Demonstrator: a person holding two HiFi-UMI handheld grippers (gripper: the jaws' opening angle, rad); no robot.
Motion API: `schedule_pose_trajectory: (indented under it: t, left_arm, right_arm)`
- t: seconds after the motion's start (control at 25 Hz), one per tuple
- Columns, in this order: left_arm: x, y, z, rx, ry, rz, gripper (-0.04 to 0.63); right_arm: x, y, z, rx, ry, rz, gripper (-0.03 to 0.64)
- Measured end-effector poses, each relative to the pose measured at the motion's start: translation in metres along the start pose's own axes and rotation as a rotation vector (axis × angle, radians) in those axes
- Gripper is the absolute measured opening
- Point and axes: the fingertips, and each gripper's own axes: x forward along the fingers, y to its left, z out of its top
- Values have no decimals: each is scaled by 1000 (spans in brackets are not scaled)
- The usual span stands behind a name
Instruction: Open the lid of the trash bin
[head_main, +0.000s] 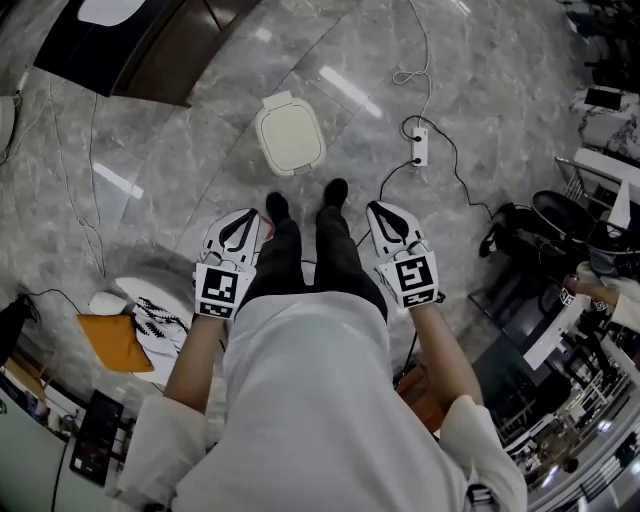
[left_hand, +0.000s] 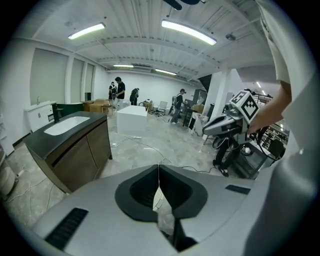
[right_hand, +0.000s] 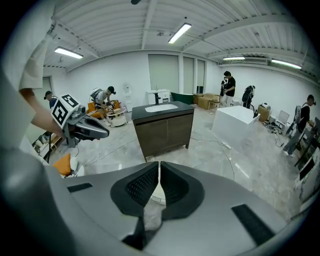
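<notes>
A cream trash bin (head_main: 289, 134) with its lid down stands on the marble floor just ahead of the person's shoes. My left gripper (head_main: 239, 228) hangs at waist height to the left of the legs, its jaws shut with nothing between them. My right gripper (head_main: 385, 222) hangs to the right of the legs, jaws pressed together and holding nothing. Both are well short of the bin. In the left gripper view the jaws (left_hand: 159, 172) meet along a thin line. In the right gripper view a sliver of the bin (right_hand: 158, 192) shows between the closed jaws (right_hand: 159, 170).
A dark wooden sink cabinet (head_main: 140, 40) stands at the far left. A power strip (head_main: 420, 146) with cables lies right of the bin. An orange cushion (head_main: 115, 341) and a patterned item lie at the left. Chairs and shelving (head_main: 570, 250) crowd the right. Other people work in the background.
</notes>
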Motion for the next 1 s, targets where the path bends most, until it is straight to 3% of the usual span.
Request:
schedule_pose_trajectory:
  t: [0.4, 1.0]
  left_arm:
    - [63, -6, -10, 15, 55, 33, 18]
    - [154, -28, -69, -9, 177, 29, 18]
  right_arm:
    - [34, -31, -19, 32, 31, 55, 34]
    - [99, -55, -102, 50, 134, 171, 34]
